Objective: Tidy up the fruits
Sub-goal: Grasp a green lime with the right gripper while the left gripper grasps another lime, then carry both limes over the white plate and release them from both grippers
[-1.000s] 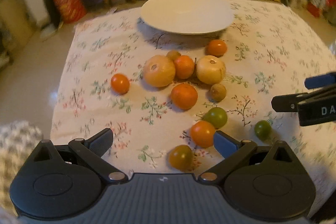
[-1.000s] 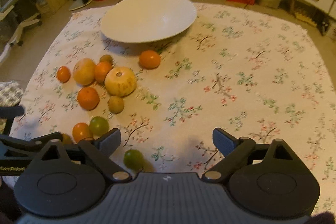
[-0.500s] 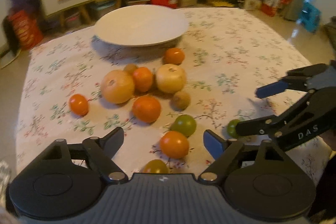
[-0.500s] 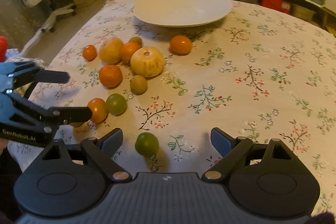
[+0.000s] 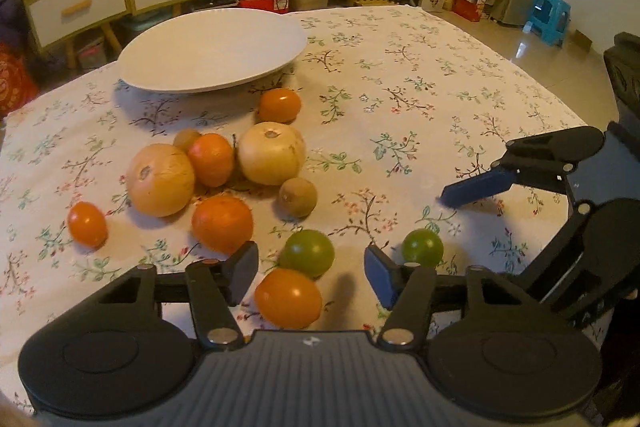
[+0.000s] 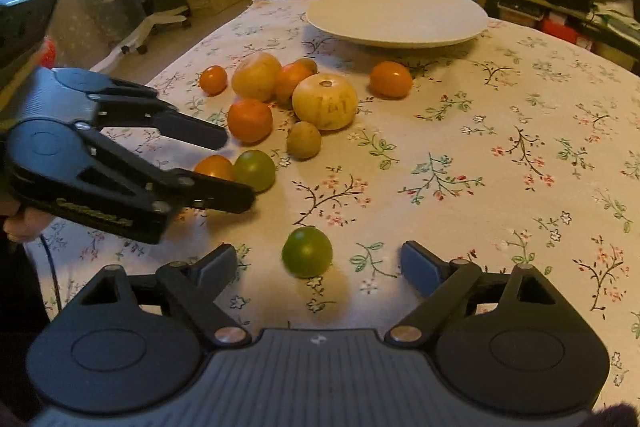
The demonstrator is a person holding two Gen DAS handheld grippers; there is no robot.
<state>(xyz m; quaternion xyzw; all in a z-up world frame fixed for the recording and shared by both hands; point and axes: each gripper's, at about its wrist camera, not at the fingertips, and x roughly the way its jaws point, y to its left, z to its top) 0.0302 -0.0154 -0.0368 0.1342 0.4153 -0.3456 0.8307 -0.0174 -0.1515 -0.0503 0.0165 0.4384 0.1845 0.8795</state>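
Right wrist view: right gripper is spread wide and holds nothing, and a lone green tomato sits in the gap between its fingertips, a bit closer to the left finger than the right one. The tomato lies straight ahead of the tool, on the tablecloth near the table's near edge, apart from the other fruit. It is round with no real long axis, so grip angle likely matters little. Skin is smooth, glossy and evenly green; it probably rolls easily if nudged.

Left gripper is also spread and empty. An orange tomato lies between its fingertips, with a second green tomato touching it just beyond. Each hand is thus nearer its own fruit: the right to the lone green one, the left to the orange one.

Further out, toward the middle of the cloth, is the main cluster: two pale round fruits, several oranges, and a small brown fruit. One orange fruit sits just beside the white plate, which stands at the far edge with no fruit in it. Judged from this, sorting is barely begun, and closing on the lone green tomato looks like the right hand's step.
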